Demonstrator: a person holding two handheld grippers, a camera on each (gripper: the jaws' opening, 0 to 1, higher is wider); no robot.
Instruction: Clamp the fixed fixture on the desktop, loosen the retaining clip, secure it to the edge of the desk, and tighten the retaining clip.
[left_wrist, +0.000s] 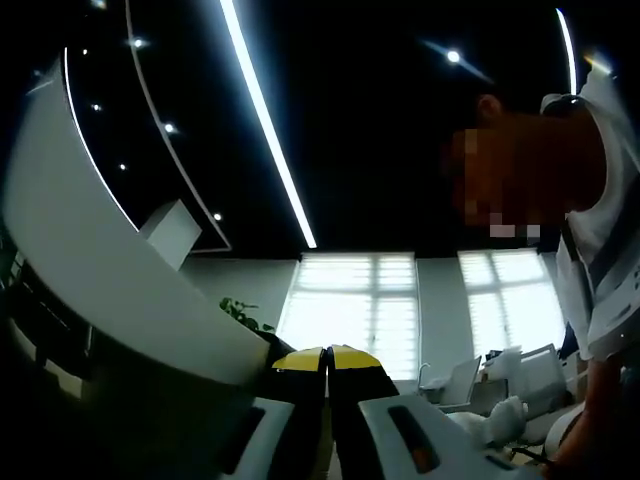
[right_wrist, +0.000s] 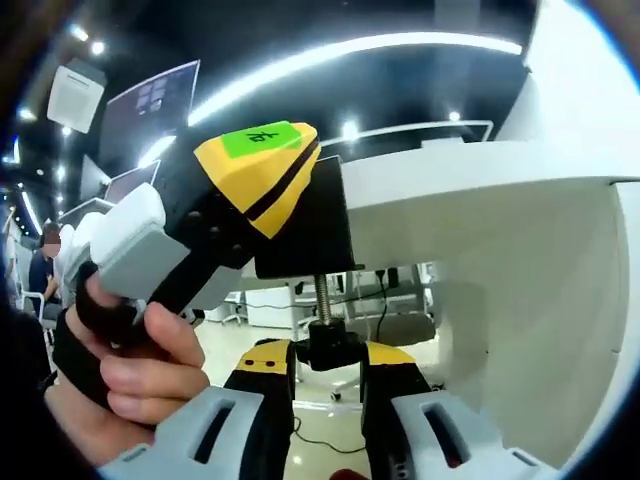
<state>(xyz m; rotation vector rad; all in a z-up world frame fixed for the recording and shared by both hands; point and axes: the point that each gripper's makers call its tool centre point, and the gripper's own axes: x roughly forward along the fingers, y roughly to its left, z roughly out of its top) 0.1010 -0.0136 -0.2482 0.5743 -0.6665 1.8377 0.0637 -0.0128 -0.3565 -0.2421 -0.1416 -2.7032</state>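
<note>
Fixture (right_wrist: 300, 225) sits on desk edge (right_wrist: 480, 185), its screw knob (right_wrist: 333, 347) below — pinched between right gripper (right_wrist: 328, 375) jaws. Left gripper (right_wrist: 255, 170) holds fixture body (own jaws pressed together in left gripper view). Tightening step; next, turn knob until snug.

In the left gripper view, a long ceiling light strip (left_wrist: 268, 130) is glowing across the dark ceiling, and two bright windows (left_wrist: 360, 310) are shining behind a small plant (left_wrist: 243, 314). A white curved wall (left_wrist: 90, 260) is sweeping along the left. In the right gripper view, a monitor (right_wrist: 150, 100) is sitting in the background, and a seated person (right_wrist: 42, 262) is showing at the far left.
</note>
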